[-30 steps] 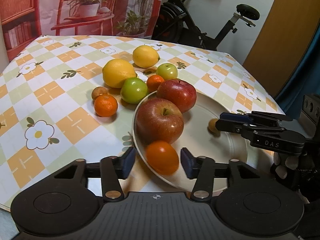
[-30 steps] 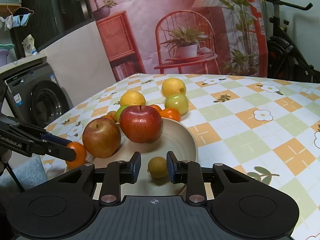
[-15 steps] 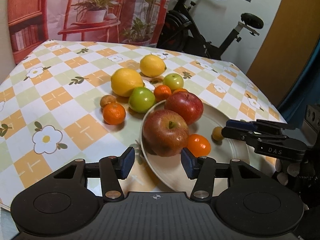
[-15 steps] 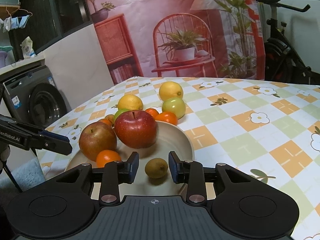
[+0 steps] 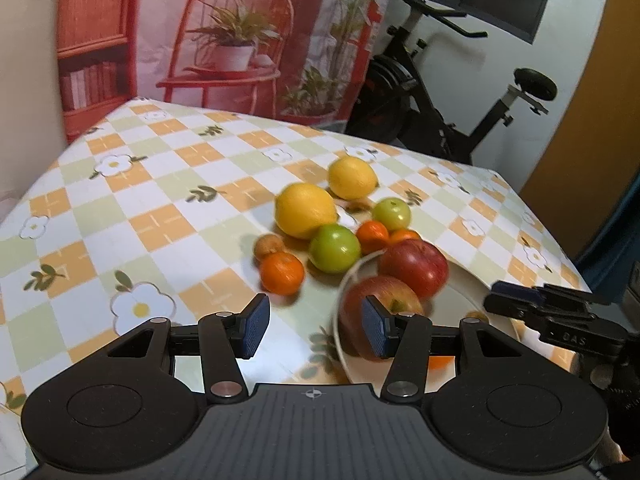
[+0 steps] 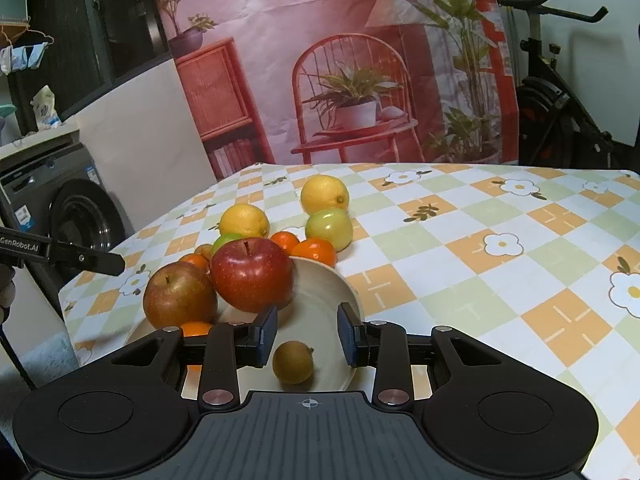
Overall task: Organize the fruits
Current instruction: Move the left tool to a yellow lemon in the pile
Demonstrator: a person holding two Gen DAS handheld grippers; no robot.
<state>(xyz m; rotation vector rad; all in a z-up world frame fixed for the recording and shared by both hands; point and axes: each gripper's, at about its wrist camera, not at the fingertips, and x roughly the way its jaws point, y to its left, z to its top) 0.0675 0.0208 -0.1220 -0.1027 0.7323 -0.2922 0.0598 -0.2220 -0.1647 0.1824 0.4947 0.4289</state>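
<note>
A cream plate (image 6: 320, 292) holds a red apple (image 6: 252, 274), a brownish apple (image 6: 180, 294), an orange (image 6: 196, 328) and a small brown fruit (image 6: 293, 362). My right gripper (image 6: 307, 336) hovers over the plate's near side, open; the brown fruit lies free on the plate just below its pads. My left gripper (image 5: 316, 332) is open and empty, above the tablecloth at the plate (image 5: 472, 292)'s left rim. The brownish apple (image 5: 380, 304) sits behind its right finger. The left gripper (image 6: 80, 256) shows at the left of the right wrist view, the right gripper (image 5: 520, 300) at the right of the left wrist view.
On the checked tablecloth (image 5: 160, 220) beyond the plate lie two lemons (image 5: 306, 210), two green apples (image 5: 334, 248), mandarins (image 5: 282, 272) and a small brown fruit (image 5: 269, 245). An exercise bike (image 5: 460, 120) stands behind the table, a washing machine (image 6: 80, 216) off its left edge.
The orange that was between my left fingers now lies on the plate by the brownish apple. The left gripper drew back, up and leftward. The right jaws widened off the brown fruit.
</note>
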